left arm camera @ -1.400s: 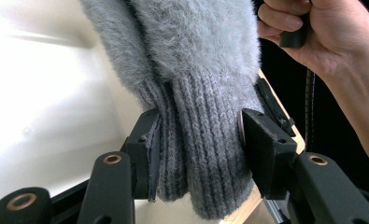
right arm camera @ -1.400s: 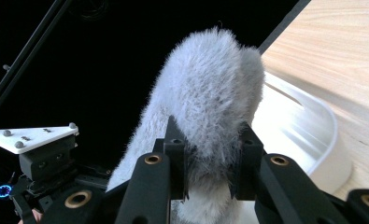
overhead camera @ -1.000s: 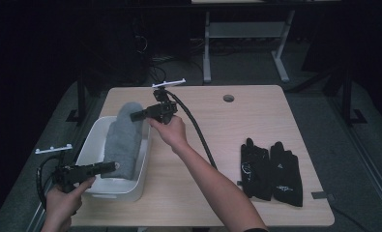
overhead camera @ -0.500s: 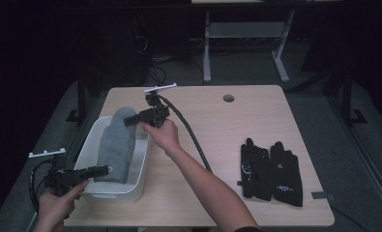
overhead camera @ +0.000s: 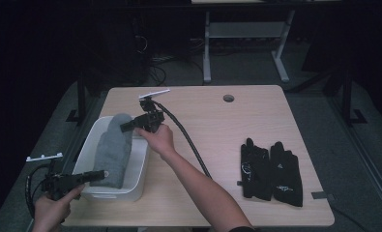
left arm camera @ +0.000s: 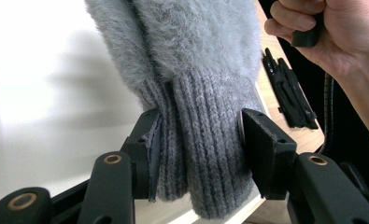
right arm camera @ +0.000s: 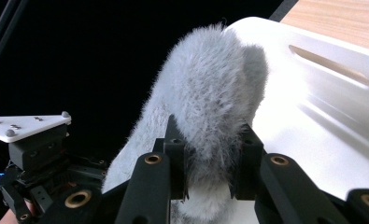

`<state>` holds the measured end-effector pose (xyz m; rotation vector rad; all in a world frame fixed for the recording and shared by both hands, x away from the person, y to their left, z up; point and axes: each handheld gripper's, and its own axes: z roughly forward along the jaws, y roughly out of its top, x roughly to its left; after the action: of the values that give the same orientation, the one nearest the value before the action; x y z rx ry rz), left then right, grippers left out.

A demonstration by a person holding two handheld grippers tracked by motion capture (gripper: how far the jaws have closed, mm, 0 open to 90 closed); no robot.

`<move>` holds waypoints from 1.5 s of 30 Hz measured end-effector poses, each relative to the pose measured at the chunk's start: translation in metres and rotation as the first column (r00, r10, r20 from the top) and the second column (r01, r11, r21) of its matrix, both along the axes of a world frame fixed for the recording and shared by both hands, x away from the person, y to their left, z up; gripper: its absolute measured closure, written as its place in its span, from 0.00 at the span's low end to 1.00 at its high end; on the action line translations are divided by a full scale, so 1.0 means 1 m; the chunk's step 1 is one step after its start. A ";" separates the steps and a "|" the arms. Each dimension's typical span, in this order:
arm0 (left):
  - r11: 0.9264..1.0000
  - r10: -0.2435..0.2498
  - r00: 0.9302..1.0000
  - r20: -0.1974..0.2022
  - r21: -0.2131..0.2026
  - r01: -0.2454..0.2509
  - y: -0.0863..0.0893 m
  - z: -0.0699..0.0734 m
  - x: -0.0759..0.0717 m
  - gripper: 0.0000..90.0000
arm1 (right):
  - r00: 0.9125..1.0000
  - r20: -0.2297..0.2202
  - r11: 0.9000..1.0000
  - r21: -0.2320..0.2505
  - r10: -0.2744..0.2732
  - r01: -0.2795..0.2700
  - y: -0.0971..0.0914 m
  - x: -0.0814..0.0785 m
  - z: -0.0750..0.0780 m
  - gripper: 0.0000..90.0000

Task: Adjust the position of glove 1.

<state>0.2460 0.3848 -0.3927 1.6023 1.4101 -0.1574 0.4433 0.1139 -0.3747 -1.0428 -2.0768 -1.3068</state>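
A grey fuzzy sock (overhead camera: 113, 150) with a ribbed cuff is stretched lengthwise over a white bin (overhead camera: 139, 166) on the table's left side. My left gripper (overhead camera: 99, 175) is at the bin's near end, shut on the ribbed cuff (left arm camera: 198, 130), with one pad on each side of it. My right gripper (overhead camera: 126, 126) is at the bin's far end, shut on the sock's fluffy end (right arm camera: 205, 88). The sock hangs low inside the bin between the two grips. From the left gripper view (left arm camera: 198, 144) the right hand (left arm camera: 331, 37) shows beyond the sock.
A pair of black gloves (overhead camera: 271, 169) lies flat on the wooden table (overhead camera: 217, 125) at the right front. The right gripper's cable (overhead camera: 186, 140) trails across the tabletop. A round grommet hole (overhead camera: 228, 98) sits near the far edge. Dark floor and desk legs surround the table.
Both hands have shifted a little left and downward with the sock still held at both ends. The sock has sunk lower into the bin.
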 end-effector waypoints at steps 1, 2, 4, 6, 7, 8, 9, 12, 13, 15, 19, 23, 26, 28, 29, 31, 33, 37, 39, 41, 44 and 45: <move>1.000 0.001 1.000 -0.003 0.001 -0.001 0.000 0.000 0.000 0.56 | 1.000 -0.001 1.000 -0.003 0.002 -0.002 0.000 0.000 -0.001 0.81; 1.000 0.002 1.000 -0.004 0.003 -0.002 0.000 -0.001 0.000 0.56 | 1.000 0.001 1.000 -0.006 0.004 -0.004 0.001 0.000 -0.002 0.81; 1.000 -0.006 1.000 -0.005 0.016 0.006 0.000 -0.001 0.000 0.55 | 1.000 0.001 1.000 -0.010 0.004 -0.004 0.001 0.000 -0.004 0.81; 1.000 -0.005 1.000 -0.008 0.029 0.005 0.000 -0.001 0.000 0.53 | 1.000 -0.003 1.000 -0.012 0.004 -0.004 0.002 0.000 -0.005 0.81; 1.000 0.000 1.000 -0.009 0.031 0.000 0.000 -0.001 0.000 0.48 | 1.000 -0.005 1.000 -0.013 0.003 -0.003 0.002 0.000 -0.006 0.81; 0.999 0.005 1.000 -0.012 0.035 -0.004 0.000 -0.001 0.000 0.44 | 1.000 -0.006 1.000 -0.014 0.003 -0.003 0.002 0.000 -0.008 0.81; 0.999 0.016 1.000 0.002 0.033 -0.016 0.001 0.001 -0.001 0.41 | 1.000 -0.009 1.000 -0.016 0.003 -0.003 0.002 0.000 -0.009 0.81; 0.999 0.023 0.999 0.025 0.046 -0.025 0.000 0.007 -0.002 0.40 | 0.999 -0.011 0.997 -0.062 0.034 -0.035 0.009 -0.002 -0.016 0.81; 0.999 0.024 0.999 0.029 0.048 -0.026 -0.001 0.009 -0.001 0.40 | 0.999 0.002 0.993 -0.107 0.042 -0.042 0.013 -0.004 -0.020 0.80; 0.998 0.024 0.999 0.037 0.051 -0.026 -0.002 0.011 -0.001 0.41 | 0.999 -0.002 0.993 -0.110 0.051 -0.051 0.016 -0.004 -0.023 0.80; 0.998 0.026 0.998 0.050 0.052 -0.029 -0.004 0.013 -0.001 0.41 | 0.998 0.001 0.992 -0.112 0.058 -0.057 0.017 -0.005 -0.024 0.78; 0.998 0.029 0.998 0.052 0.062 -0.032 -0.005 0.013 -0.001 0.40 | 0.999 0.028 0.992 -0.126 0.020 -0.017 0.012 -0.002 -0.019 0.59; 0.997 0.033 0.998 0.061 0.071 -0.038 -0.006 0.014 -0.001 0.40 | 0.998 0.050 0.990 -0.135 -0.029 0.036 0.003 0.004 -0.013 0.54; 0.997 0.038 0.997 0.065 0.069 -0.042 -0.007 0.015 -0.001 0.40 | 0.998 0.052 0.989 -0.138 -0.046 0.053 -0.003 0.007 -0.011 0.53; 0.997 0.029 0.997 0.069 0.074 -0.034 -0.007 0.016 0.000 0.40 | 0.997 0.055 0.989 -0.134 -0.049 0.056 -0.005 0.008 -0.010 0.52; 0.996 0.030 0.997 0.073 0.078 -0.036 -0.009 0.017 0.000 0.40 | 0.997 0.053 0.991 -0.125 -0.048 0.055 -0.009 0.009 -0.009 0.52; 0.996 0.026 0.997 0.077 0.078 -0.032 -0.010 0.019 0.001 0.39 | 0.998 0.048 0.992 -0.117 -0.048 0.053 -0.013 0.010 -0.006 0.52; 0.996 0.024 0.996 0.085 0.083 -0.031 -0.012 0.021 0.000 0.39 | 0.998 0.051 0.994 -0.099 -0.046 0.051 -0.017 0.009 -0.003 0.52; 0.996 0.027 0.996 0.089 0.078 -0.034 -0.014 0.022 0.001 0.39 | 0.998 0.051 0.995 -0.090 -0.047 0.051 -0.019 0.008 -0.001 0.52; 0.996 0.028 0.995 0.093 0.080 -0.036 -0.015 0.023 0.001 0.39 | 0.997 0.054 0.995 -0.086 -0.045 0.050 -0.021 0.008 0.001 0.51; 0.996 0.018 0.995 0.099 0.085 -0.026 -0.018 0.025 0.002 0.39 | 0.997 0.051 0.996 -0.069 -0.050 0.054 -0.025 0.007 0.005 0.51; 0.996 0.015 0.995 0.100 0.086 -0.023 -0.019 0.026 0.002 0.39 | 0.997 0.054 0.996 -0.067 -0.051 0.054 -0.027 0.007 0.007 0.51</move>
<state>0.2485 0.3658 -0.3668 1.6441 1.3709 -0.0047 0.4504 0.0868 -0.3678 -1.1109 -2.1600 -1.3090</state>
